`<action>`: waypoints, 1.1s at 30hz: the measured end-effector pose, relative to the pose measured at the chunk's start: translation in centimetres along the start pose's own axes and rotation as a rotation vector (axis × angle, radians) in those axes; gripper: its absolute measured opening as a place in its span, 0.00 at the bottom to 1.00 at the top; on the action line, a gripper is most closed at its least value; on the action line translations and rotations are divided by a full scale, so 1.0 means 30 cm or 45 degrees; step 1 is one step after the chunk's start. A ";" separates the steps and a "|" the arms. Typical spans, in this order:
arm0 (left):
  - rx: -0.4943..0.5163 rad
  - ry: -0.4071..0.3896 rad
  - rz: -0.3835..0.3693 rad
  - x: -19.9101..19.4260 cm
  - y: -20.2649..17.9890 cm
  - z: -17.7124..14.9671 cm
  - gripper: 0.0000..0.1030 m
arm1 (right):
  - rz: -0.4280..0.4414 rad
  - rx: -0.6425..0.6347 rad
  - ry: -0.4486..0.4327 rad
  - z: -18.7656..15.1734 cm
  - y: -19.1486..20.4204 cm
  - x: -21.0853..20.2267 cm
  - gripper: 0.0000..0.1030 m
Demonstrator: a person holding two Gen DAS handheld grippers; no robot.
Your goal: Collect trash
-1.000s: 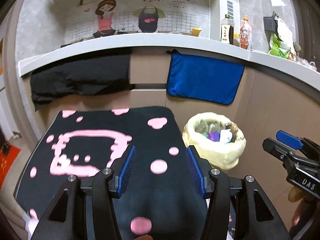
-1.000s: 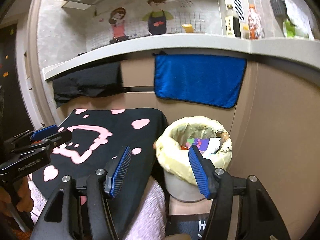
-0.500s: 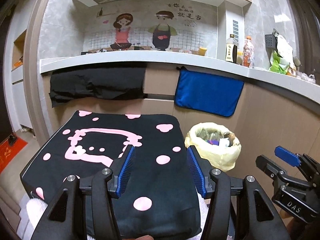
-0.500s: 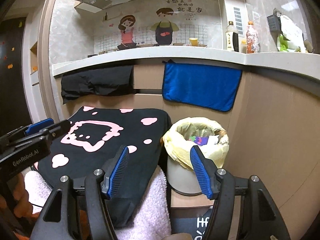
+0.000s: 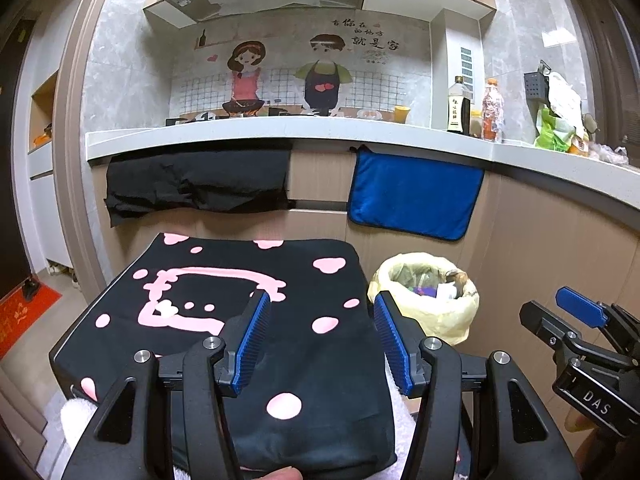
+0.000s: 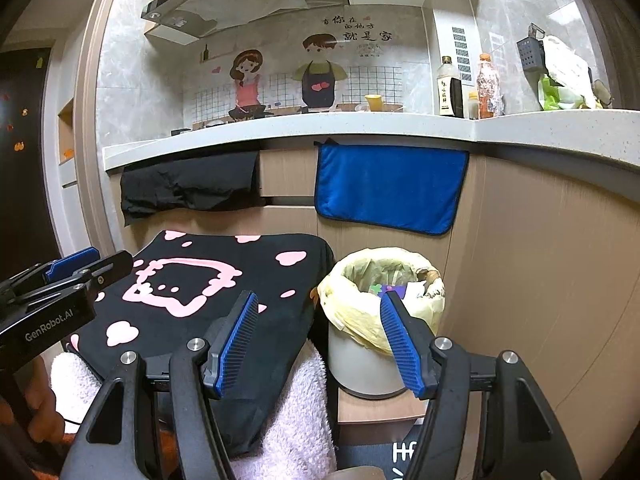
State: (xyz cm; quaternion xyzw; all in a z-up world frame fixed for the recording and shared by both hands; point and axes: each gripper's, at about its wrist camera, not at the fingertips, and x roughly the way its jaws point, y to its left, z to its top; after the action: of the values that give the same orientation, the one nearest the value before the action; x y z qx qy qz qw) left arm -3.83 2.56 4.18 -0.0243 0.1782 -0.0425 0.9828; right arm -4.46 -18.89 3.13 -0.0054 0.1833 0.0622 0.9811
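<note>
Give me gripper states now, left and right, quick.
Left gripper: open, holding nothing.
Right gripper: open, holding nothing; the trash bin sits ahead of it.

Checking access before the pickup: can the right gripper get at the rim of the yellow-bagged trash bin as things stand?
Probably yes. The right gripper is open and empty, the trash bin stands just ahead, and nothing lies between them. The black cloth sits to the left, clear of the path.

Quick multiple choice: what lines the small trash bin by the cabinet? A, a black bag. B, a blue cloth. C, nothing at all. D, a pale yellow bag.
D: a pale yellow bag is folded over the rim of the white trash bin, with scraps showing inside.
</note>
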 end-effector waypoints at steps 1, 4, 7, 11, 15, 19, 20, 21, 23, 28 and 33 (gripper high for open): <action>0.001 -0.001 0.000 -0.004 0.000 0.001 0.53 | 0.001 0.001 -0.003 0.000 -0.001 -0.002 0.59; 0.001 -0.001 0.000 -0.010 -0.003 0.003 0.53 | -0.004 0.003 -0.006 0.000 -0.003 0.001 0.59; 0.001 -0.001 0.002 -0.007 -0.008 0.002 0.53 | -0.007 0.009 -0.010 -0.002 -0.005 -0.005 0.59; 0.001 0.002 0.000 -0.008 -0.013 0.005 0.53 | -0.006 0.008 -0.009 -0.001 -0.009 -0.004 0.59; 0.009 0.015 -0.016 -0.003 -0.017 0.012 0.53 | -0.007 0.010 -0.009 -0.001 -0.009 -0.004 0.59; 0.019 0.025 -0.028 0.001 -0.021 0.012 0.53 | -0.005 0.019 0.004 -0.010 -0.018 -0.004 0.59; 0.020 0.026 -0.030 0.004 -0.020 0.013 0.53 | -0.005 0.021 0.005 -0.012 -0.022 -0.004 0.59; 0.020 0.027 -0.032 0.007 -0.014 0.012 0.53 | -0.007 0.023 0.006 -0.015 -0.027 -0.005 0.59; 0.025 0.033 -0.035 0.014 -0.018 0.011 0.53 | -0.011 0.024 0.007 -0.019 -0.032 -0.008 0.59; 0.037 0.042 -0.043 0.025 -0.029 0.006 0.53 | -0.016 0.030 0.009 -0.025 -0.050 -0.006 0.59; 0.048 0.053 -0.050 0.035 -0.037 0.002 0.53 | -0.020 0.039 0.009 -0.026 -0.052 -0.005 0.59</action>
State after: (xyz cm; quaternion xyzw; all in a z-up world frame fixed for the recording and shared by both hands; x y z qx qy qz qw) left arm -2.92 1.35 3.93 -0.0083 0.1972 -0.0657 0.9781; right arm -4.69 -20.47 2.45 0.0079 0.1879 0.0516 0.9808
